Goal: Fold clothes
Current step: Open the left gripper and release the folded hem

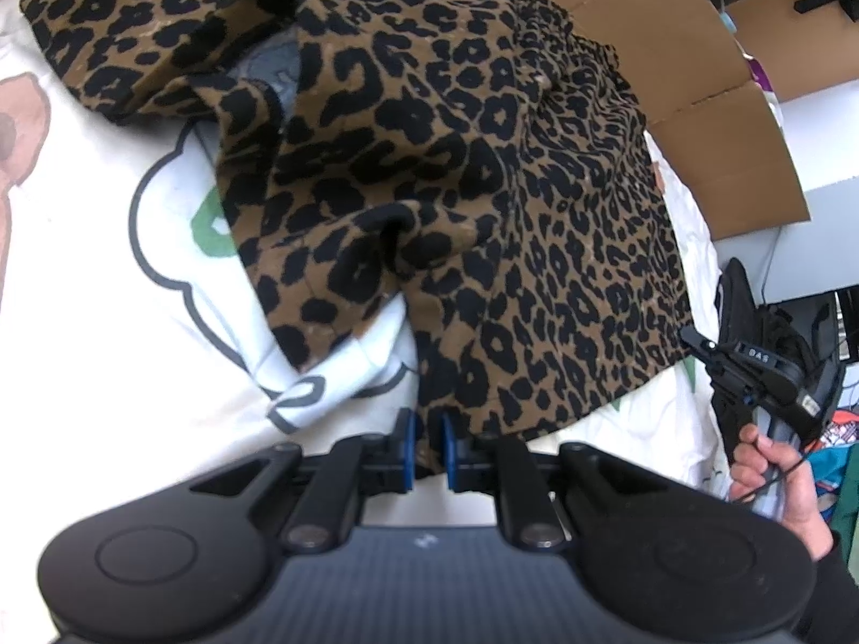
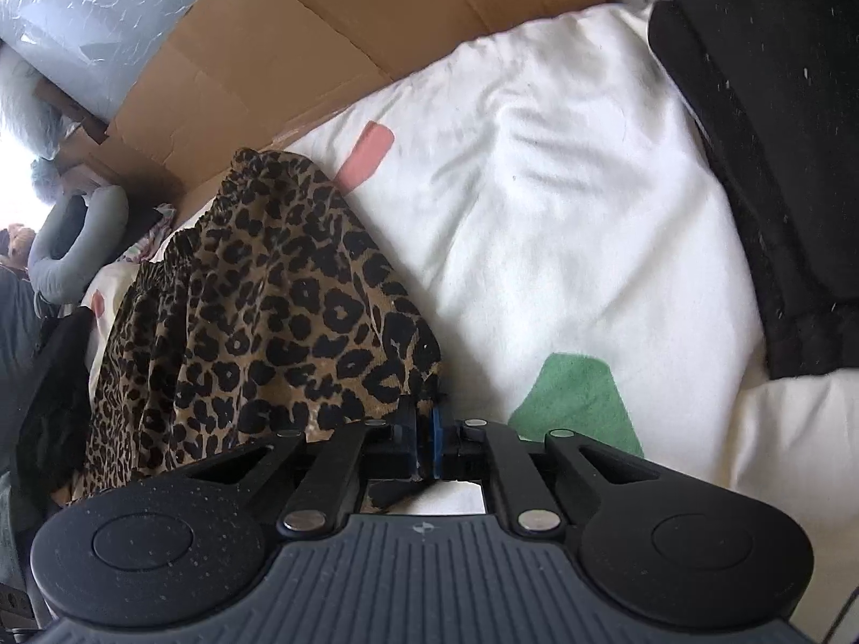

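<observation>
Leopard-print garment [image 1: 456,172] lies rumpled on the white bedding [image 1: 80,322]; left gripper [image 1: 427,448] and right gripper [image 2: 424,443] each pinch its near edge, jaws nearly closed. Both bites look shallow, so a hard lift could pull thin cloth free, and the bunched layers could fold crooked.

A leopard-print garment [image 1: 456,188], brown with black spots, lies spread and rumpled across a white bedcover [image 1: 80,349]. In the left wrist view one flap is folded over near the middle, with a deep crease below it, and the near hem runs down to the bottom of the spread. A gathered, elastic-looking edge sits at the far right side. In the right wrist view the same cloth [image 2: 257,322] rises in a bunched mound, its gathered edge along the top.
</observation>
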### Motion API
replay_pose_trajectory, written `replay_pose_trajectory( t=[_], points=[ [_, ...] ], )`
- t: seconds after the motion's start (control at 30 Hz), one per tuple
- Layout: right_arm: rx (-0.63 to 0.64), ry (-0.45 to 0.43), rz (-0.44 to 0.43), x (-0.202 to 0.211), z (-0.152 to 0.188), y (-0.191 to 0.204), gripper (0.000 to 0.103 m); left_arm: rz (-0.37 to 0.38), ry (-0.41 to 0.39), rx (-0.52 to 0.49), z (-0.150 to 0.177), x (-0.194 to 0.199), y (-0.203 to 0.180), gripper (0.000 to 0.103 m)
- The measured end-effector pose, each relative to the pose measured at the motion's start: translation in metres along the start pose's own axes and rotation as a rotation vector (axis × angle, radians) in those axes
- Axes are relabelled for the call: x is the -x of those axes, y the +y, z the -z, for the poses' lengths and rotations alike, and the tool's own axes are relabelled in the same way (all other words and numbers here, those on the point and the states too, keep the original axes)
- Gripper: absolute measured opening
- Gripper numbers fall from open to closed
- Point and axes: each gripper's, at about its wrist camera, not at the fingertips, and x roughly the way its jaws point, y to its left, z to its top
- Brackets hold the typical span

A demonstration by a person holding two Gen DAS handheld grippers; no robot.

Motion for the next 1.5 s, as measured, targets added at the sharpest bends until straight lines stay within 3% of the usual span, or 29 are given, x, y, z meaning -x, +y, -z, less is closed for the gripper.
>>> replay_pose_trajectory(
  t=[0.6, 1.0, 1.33, 1.5],
  points=[
    [0.010, -0.095, 0.034, 0.050, -0.049, 0.015, 0.002, 0.159, 0.034, 0.081, 0.003, -0.006, -0.036, 0.010],
    [0.019, -0.118, 0.087, 0.058, -0.069, 0.016, 0.002, 0.234, 0.073, 0.151, 0.012, -0.017, -0.027, 0.010],
    [0.014, -0.057, 0.179, 0.018, -0.057, -0.005, 0.003, 0.157, 0.090, 0.142, 0.020, -0.034, 0.004, 0.010],
    [-0.022, -0.062, 0.193, 0.013, -0.049, -0.012, 0.012, 0.141, 0.101, 0.086, 0.014, -0.023, 0.008, 0.016]
  ],
)
